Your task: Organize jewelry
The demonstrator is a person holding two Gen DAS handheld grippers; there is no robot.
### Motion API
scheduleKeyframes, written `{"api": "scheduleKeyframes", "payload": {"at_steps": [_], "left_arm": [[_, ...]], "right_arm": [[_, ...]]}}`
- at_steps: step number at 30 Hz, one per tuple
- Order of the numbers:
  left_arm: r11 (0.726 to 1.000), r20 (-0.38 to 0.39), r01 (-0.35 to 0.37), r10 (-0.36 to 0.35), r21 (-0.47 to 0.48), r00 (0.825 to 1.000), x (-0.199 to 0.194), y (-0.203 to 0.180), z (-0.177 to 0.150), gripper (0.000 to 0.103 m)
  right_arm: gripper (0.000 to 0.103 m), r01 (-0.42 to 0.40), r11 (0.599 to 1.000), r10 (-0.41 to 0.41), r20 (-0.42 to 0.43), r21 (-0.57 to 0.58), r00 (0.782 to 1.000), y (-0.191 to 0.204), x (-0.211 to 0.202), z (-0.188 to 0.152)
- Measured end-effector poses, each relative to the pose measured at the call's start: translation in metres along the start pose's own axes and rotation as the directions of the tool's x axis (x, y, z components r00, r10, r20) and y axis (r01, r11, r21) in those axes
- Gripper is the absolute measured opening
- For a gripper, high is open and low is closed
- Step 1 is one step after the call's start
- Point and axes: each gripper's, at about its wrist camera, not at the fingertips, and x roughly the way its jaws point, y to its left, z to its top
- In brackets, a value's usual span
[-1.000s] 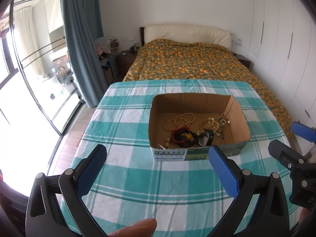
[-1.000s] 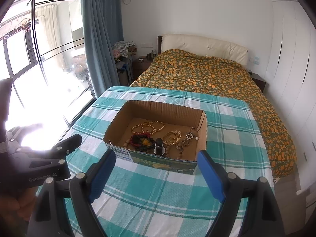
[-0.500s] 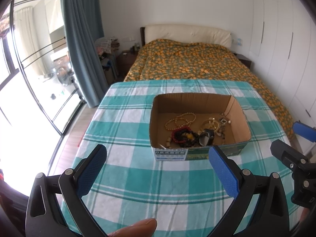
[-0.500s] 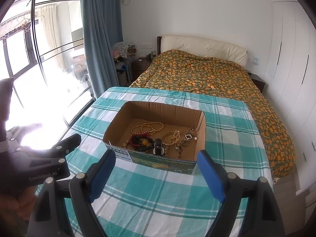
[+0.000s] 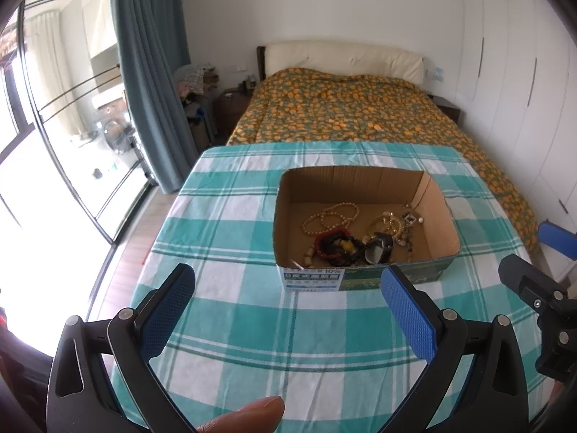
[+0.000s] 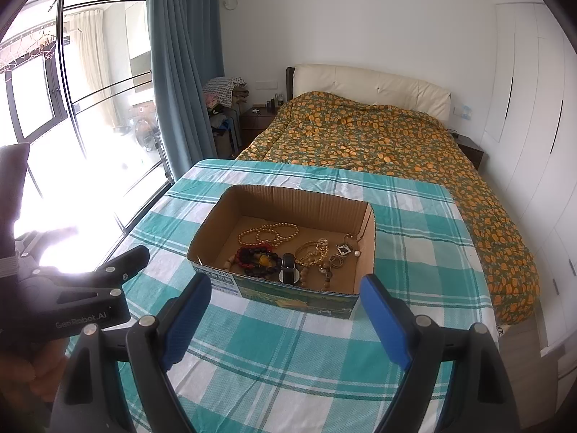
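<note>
Left tongs [image 5: 285,310]: spread wide, holding nothing, hovering over the tabletop [image 5: 223,310] short of the box.
Right tongs [image 6: 285,321]: also spread wide and empty, on the same near side of the box.
Cardboard box [image 6: 288,297]: lay straight ahead of both tongs, open at the top, its long axis running across the view; its near wall stood between the tongs and the contents.
Jewelry [image 6: 288,250]: all of it sat inside the box, gathered toward the near wall. A pale bead strand [image 5: 330,218] lay farthest in, a red-and-black bracelet [image 5: 333,243] and a dark watch [image 5: 377,249] nearest, gold chains [image 6: 312,250] to the right.
Nearer hand: little to choose. The bracelet lay more in line with the left tongs, the chains and small pendants [image 6: 344,249] with the right.
Open room: bare cloth on every side of the box, the widest stretch just ahead of the tongs.
Stage: this fits sorting yet to come or pieces already gathered in.
</note>
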Motion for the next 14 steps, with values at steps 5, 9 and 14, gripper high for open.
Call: {"api": "scheduleKeyframes", "payload": {"at_steps": [5, 9, 14], "left_arm": [[1.0, 0.006, 0.003, -0.003, 0.021, 1.0, -0.001, -0.006, -0.001, 0.103], [0.999, 0.021, 0.012, -0.013, 0.032, 1.0, -0.003, -0.009, -0.003, 0.103], [0.999, 0.05, 0.007, -0.009, 0.047, 0.999, -0.008, -0.014, -0.005, 0.103]], "right_arm": [[0.086, 0.003, 1.0, -0.003, 0.005, 0.0, 1.0, 0.0, 0.0, 0.001], [0.086, 0.01, 1.0, -0.01, 0.004, 0.002, 1.0, 0.001, 0.002, 0.0], [0.086, 0.011, 1.0, -0.011, 0.001, 0.003, 1.0, 0.001, 0.001, -0.003]]}}
